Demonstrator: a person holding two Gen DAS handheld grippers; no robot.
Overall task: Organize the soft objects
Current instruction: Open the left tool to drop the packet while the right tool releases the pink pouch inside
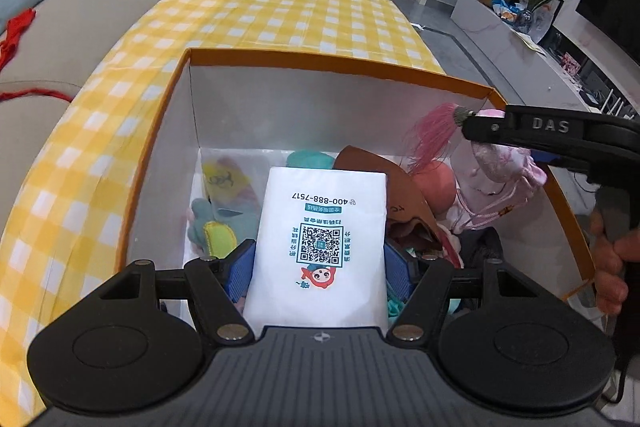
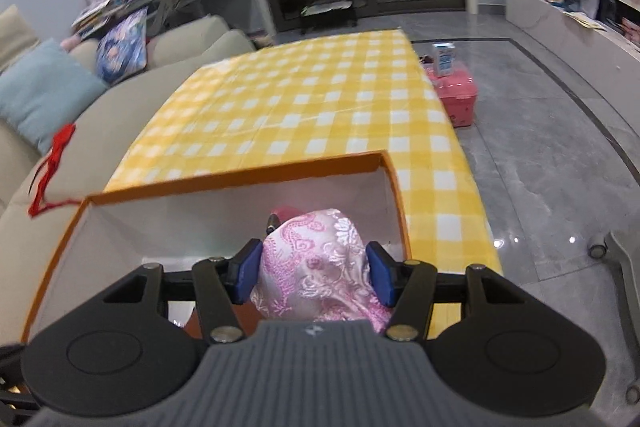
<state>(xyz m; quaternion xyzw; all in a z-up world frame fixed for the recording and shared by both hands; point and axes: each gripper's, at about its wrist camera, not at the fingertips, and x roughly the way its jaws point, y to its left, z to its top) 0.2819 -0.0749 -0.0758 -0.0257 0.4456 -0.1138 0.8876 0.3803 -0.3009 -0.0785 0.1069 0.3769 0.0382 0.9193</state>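
**Two soft things held over the orange box**

Between the blue pads of the left gripper (image 1: 320,269): a flat white packet (image 1: 322,247) printed with a square code, a phone number and a small red cartoon figure, clamped on both long edges and tilted down into the orange box (image 1: 332,65). Between the blue pads of the right gripper (image 2: 312,277): a pink brocade pouch (image 2: 320,267) with a woven floral pattern, squeezed from both sides, bulging up past the fingertips. Seen from the left wrist camera, the same pouch hanging beside the box's right wall, pink tassel (image 1: 430,135) fanned out from the black finger tip marked with raised letters, drawstring cords dangling below. At the right edge of that view, a person's hand (image 1: 610,267) wrapped round the right gripper's handle.

Below the packet, on the white floor of the box: a yellow and pastel plush piece (image 1: 224,183) at the left, a grey-green soft toy with a yellow patch (image 1: 218,231) just in front of it, a teal soft item (image 1: 310,159) at the back, a brown leather-like piece (image 1: 384,183) leaning against a round pink plush (image 1: 434,183). Something dark near the right wall, too shadowed to tell.

Under the box, a yellow-and-white checked tablecloth (image 2: 304,107). Beside the table on the left, a beige sofa (image 1: 100,11) with a pale blue cushion (image 2: 44,87) and a red cord (image 2: 52,163). On the grey floor past the table's far right corner, a pink basket (image 2: 458,99) with a small carton on top.
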